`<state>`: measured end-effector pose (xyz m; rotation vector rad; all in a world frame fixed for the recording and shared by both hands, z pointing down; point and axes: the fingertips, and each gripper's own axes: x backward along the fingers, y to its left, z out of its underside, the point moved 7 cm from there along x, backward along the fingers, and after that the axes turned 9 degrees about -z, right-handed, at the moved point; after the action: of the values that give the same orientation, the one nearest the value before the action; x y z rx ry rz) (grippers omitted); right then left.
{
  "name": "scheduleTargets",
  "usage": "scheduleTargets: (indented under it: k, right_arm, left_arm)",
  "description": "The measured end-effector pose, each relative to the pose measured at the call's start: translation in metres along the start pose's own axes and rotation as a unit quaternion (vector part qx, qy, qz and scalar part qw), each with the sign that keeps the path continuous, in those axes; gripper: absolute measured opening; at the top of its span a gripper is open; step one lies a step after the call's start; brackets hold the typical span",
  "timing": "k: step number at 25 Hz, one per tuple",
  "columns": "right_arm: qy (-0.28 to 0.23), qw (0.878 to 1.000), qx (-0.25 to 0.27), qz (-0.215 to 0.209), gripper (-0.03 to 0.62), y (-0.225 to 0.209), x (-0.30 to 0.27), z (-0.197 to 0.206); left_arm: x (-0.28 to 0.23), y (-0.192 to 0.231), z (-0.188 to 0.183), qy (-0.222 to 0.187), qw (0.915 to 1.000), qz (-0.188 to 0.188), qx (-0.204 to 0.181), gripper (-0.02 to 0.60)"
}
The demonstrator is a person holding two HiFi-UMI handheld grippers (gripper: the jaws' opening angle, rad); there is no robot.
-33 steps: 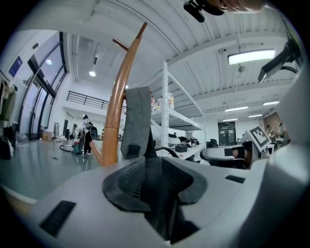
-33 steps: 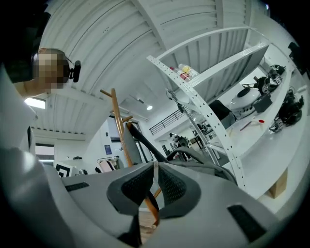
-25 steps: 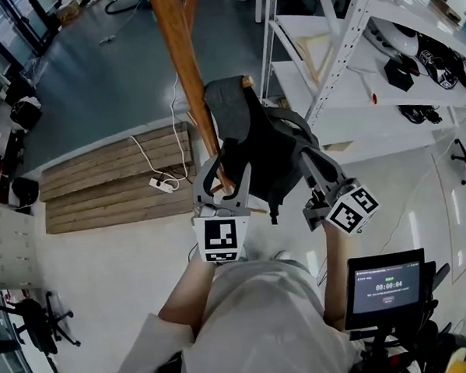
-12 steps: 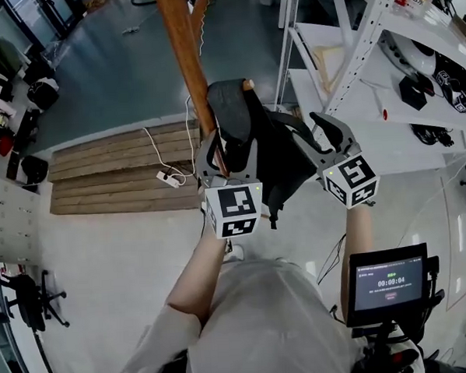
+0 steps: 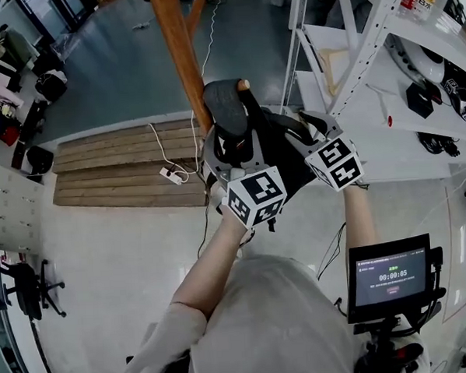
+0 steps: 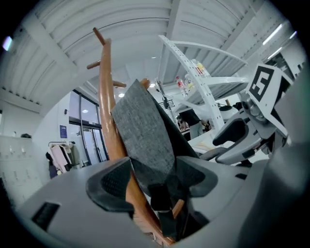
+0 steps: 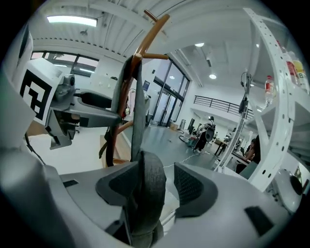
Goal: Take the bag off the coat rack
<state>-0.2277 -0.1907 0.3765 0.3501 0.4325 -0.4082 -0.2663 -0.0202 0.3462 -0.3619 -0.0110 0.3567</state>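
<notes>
Grey fabric bag [image 5: 278, 156] hangs on the wooden coat rack [image 5: 178, 56], centre of the head view, hooked over a peg [image 5: 244, 85]. Both arms have pushed up and in over the last second. The left hand-held gripper [image 5: 231, 147] now has its jaws apart around a strap [image 6: 143, 131] and the rack's pole. The right hand-held gripper [image 5: 313, 127], also unclosed, has the other strap [image 7: 147, 193] against one pad. Neither clamps yet (lifting seems next). Bag contents not visible.
</notes>
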Motion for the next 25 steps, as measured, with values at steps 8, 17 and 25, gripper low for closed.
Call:
scheduleTargets:
  k: [8, 17, 25]
  right_arm:
    - [0.035, 0.999, 0.019, -0.017, 0.209, -0.01, -0.015, 0.005]
    - [0.12, 0.989, 0.088, 0.027, 0.13, 0.003, -0.028, 0.0]
    - [0.095, 0.992, 0.064, 0.056, 0.034, -0.013, -0.038, 0.016]
  left_arm:
    - [-0.008, -0.003, -0.003, 0.005, 0.9995, -0.031, 0.008, 0.284]
    - [0.0, 0.006, -0.003, 0.005, 0.9996, -0.013, 0.023, 0.282]
    - [-0.013, -0.004, -0.003, -0.006, 0.9985, 0.01, 0.054, 0.245]
